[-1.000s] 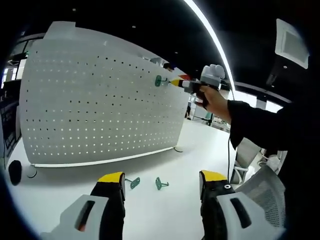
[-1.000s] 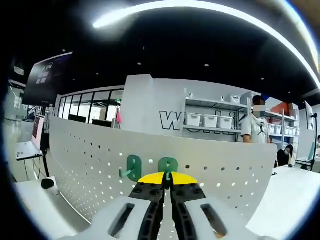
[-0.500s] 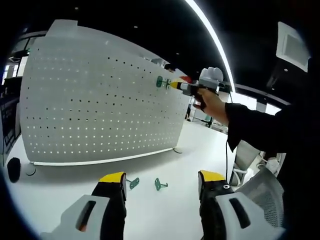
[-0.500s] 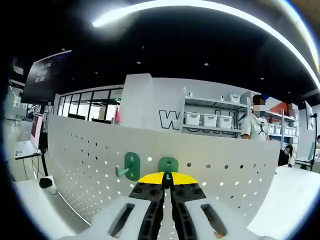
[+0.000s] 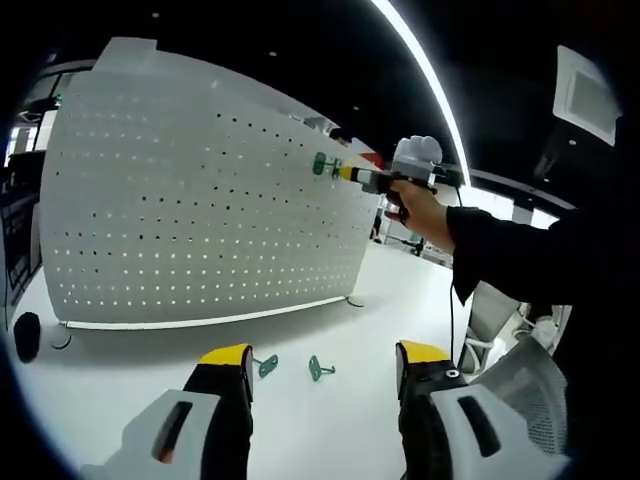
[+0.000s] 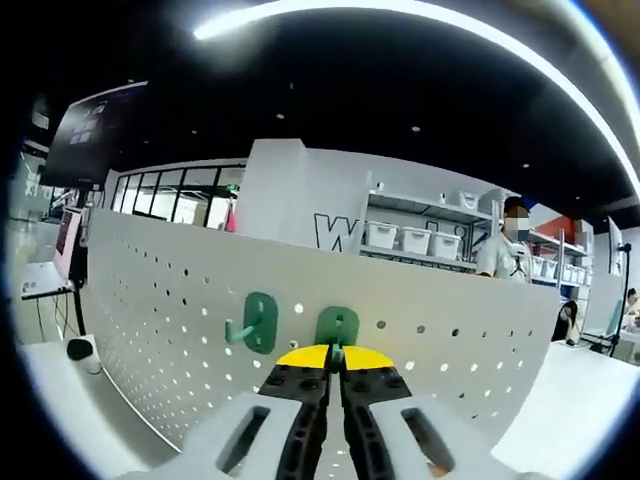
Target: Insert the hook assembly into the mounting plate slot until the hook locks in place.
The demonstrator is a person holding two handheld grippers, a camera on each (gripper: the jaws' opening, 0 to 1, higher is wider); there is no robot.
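Observation:
A white pegboard stands upright on the white table; its top edge runs across the right gripper view. One green hook hangs on the board. A second green hook is against the board just to its right, with my right gripper shut on it. In the left gripper view the right gripper is pressed to the board's upper right, beside the hung hook. My left gripper is open and low over the table, with two loose green hooks lying beyond it.
A person's dark sleeve reaches across from the right. A white mesh chair is at the lower right. A small dark round object sits on the table left of the board. Shelves with bins and a person stand behind the board.
The right gripper has edged closer to the pegboard, so both hooks look slightly larger. The left gripper has stayed still.

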